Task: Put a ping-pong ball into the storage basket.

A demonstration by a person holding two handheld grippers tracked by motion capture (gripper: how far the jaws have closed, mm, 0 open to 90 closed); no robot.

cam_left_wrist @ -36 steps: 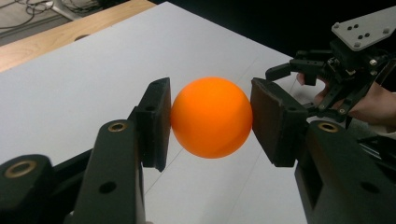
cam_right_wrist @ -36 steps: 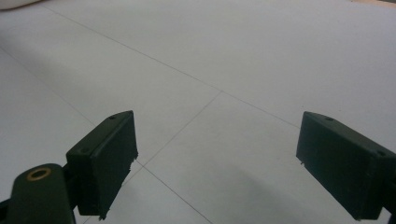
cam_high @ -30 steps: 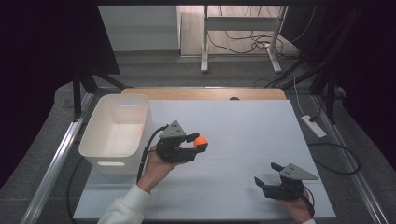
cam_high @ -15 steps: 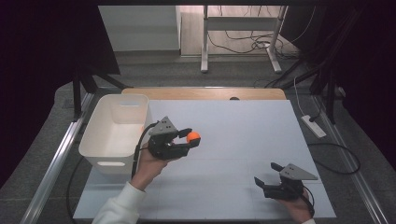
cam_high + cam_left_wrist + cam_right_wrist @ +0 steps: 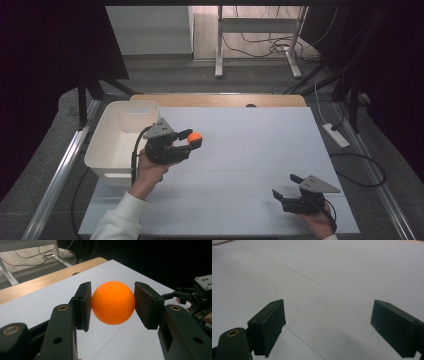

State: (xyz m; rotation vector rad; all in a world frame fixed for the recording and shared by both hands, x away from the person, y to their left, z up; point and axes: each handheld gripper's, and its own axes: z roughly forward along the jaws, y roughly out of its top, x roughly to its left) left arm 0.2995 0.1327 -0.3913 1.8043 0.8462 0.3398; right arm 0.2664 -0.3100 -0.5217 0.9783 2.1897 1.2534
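— Two grippers are in your hands; which one sits nearest you?

— Your right gripper (image 5: 284, 193), at the near right corner of the white table (image 5: 260, 150). Its jaws stand wide apart with nothing between them; in the right gripper view you see bare table surface through the gap (image 5: 327, 327).

— And the other?

— Your left gripper (image 5: 192, 140) is farther out and to the left, raised above the table in your left hand (image 5: 147, 170). Its jaws are closed on the orange ball (image 5: 194, 138), one pad pressing each side. In the left gripper view the orange ball (image 5: 113, 302) sits squarely between the pads (image 5: 83, 305), clear of the table beneath it.

— So where is the ball relative to the bin?

— Just right of the white bin (image 5: 117, 137), which stands at the left edge of the table. Your gripper's body is close beside the bin's right wall, while the ball points out toward the table's middle.

— Anything beyond that?

— At the far edge you have a strip of wooden tabletop (image 5: 220, 100), and past it a floor with a white desk frame (image 5: 257, 45) and loose cables (image 5: 260, 47).
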